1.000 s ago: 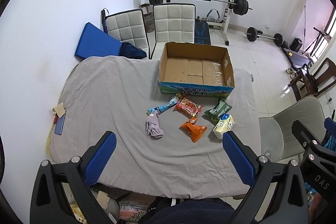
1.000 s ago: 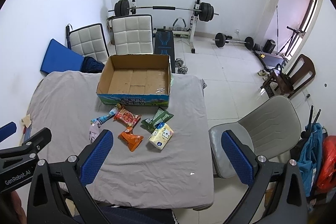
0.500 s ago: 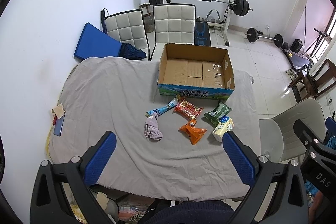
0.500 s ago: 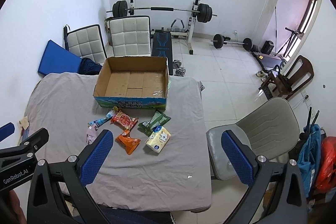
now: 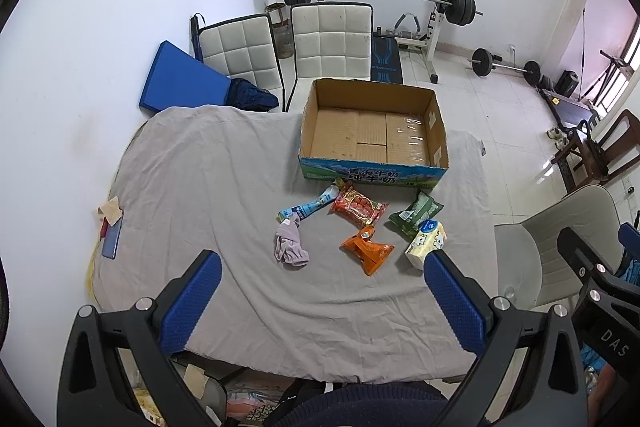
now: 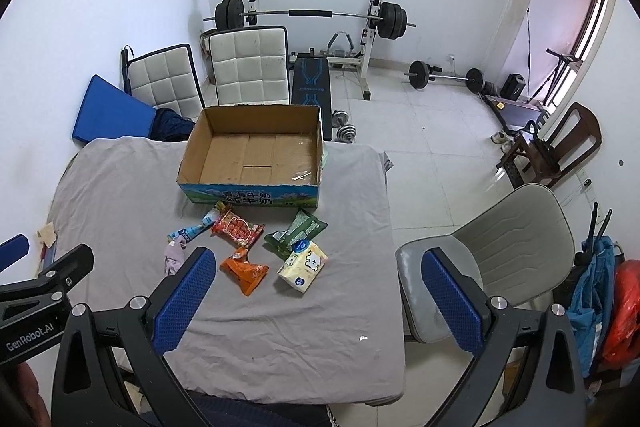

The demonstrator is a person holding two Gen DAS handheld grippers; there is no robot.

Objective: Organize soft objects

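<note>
Orange packet, grey tablecloth

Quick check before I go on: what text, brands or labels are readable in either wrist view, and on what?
"GenRobot.AI": on the left gripper body, seen in the right wrist view.
"DAS": on the right gripper body, partly cut off in the left wrist view.
"纯牛奶": on the cardboard box front; the line above looks like "青海牛奶", less sure.
Print on the snack packets and tissue pack: too small to read.

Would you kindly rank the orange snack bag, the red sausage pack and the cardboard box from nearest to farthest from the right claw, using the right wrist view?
1. Orange snack bag, just beyond the right claw's left finger.
2. Red sausage pack, farther back, before the box.
3. Cardboard box, farthest, at the table's far side.
</note>
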